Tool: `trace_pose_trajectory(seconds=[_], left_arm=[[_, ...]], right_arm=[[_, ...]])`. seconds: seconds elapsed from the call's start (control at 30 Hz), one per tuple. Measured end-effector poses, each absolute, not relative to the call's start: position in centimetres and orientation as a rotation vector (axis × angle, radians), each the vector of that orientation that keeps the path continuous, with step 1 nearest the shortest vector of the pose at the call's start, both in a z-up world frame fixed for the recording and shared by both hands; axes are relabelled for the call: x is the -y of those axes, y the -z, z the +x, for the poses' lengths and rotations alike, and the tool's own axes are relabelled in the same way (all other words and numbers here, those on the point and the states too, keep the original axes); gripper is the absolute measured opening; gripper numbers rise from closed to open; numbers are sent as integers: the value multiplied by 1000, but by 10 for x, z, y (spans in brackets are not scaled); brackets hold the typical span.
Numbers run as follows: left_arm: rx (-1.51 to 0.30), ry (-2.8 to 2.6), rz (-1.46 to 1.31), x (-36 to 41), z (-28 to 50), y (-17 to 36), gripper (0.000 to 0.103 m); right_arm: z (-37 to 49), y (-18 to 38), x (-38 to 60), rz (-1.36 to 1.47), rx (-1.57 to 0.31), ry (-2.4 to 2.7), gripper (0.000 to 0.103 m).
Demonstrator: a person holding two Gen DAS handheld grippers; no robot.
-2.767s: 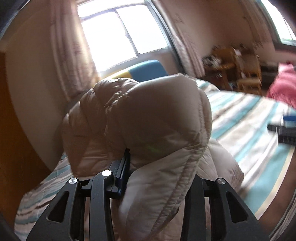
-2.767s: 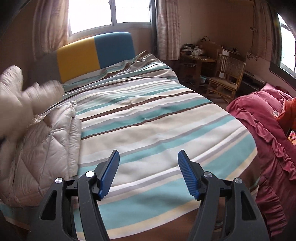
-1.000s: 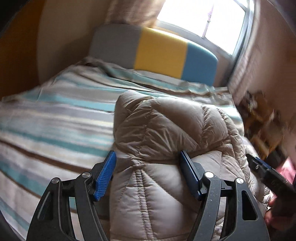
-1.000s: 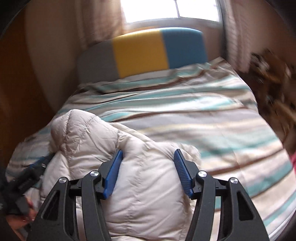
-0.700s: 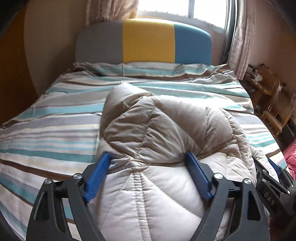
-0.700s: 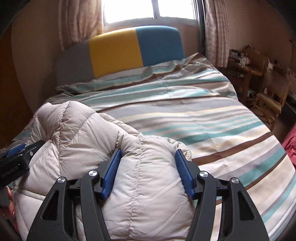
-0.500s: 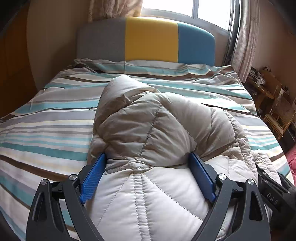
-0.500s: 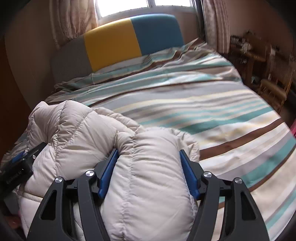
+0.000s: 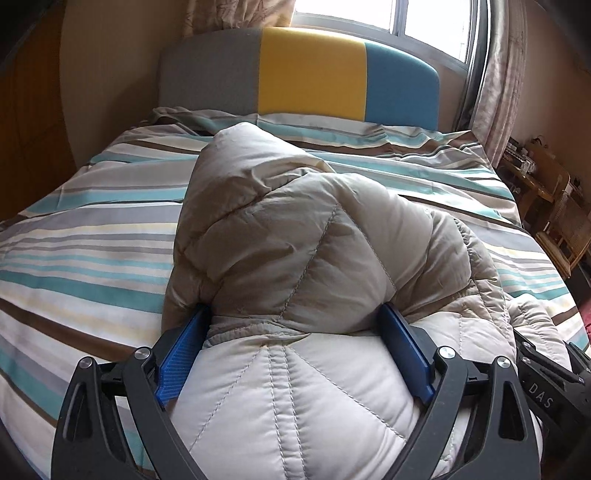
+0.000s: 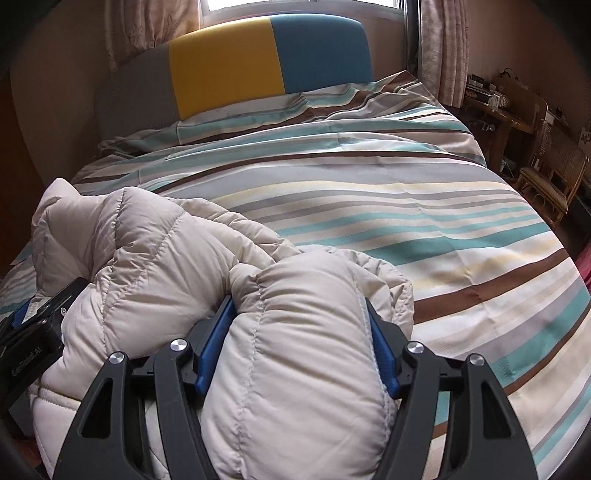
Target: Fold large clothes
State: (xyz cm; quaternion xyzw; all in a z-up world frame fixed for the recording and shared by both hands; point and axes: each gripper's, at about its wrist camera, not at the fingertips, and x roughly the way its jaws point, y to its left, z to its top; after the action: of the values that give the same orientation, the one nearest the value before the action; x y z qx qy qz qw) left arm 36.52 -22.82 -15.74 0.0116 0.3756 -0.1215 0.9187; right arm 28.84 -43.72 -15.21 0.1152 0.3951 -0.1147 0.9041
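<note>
Both grippers, left gripper (image 9: 293, 350) and right gripper (image 10: 297, 343), jaws just eased wider yet pinching thick folds of the puffy jacket (image 9: 314, 266), lowering the bundle onto the bed (image 10: 369, 192).

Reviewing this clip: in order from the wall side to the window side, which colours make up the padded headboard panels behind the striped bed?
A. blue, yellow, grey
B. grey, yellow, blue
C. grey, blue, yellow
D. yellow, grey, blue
B: in the left wrist view the padded headboard runs grey, then yellow, then blue next to the window, behind the puffy beige quilted jacket.
</note>
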Motion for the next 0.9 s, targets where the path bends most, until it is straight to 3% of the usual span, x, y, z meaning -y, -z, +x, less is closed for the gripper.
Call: trace_pose_trajectory(seconds=[0.2, 0.53, 0.73, 0.9], left_arm=[[-770, 213, 42, 235, 363, 157, 91], [-799, 132, 70, 242, 360, 107, 97], [-814, 130, 171, 262, 376, 115, 98], [-815, 138, 187, 264, 383, 136, 100]], right_arm=[[298, 157, 435, 198, -824, 252, 66], [289, 144, 443, 241, -831, 214, 67], [301, 95, 454, 251, -788, 193, 68], [328, 128, 451, 239, -863, 222, 68]])
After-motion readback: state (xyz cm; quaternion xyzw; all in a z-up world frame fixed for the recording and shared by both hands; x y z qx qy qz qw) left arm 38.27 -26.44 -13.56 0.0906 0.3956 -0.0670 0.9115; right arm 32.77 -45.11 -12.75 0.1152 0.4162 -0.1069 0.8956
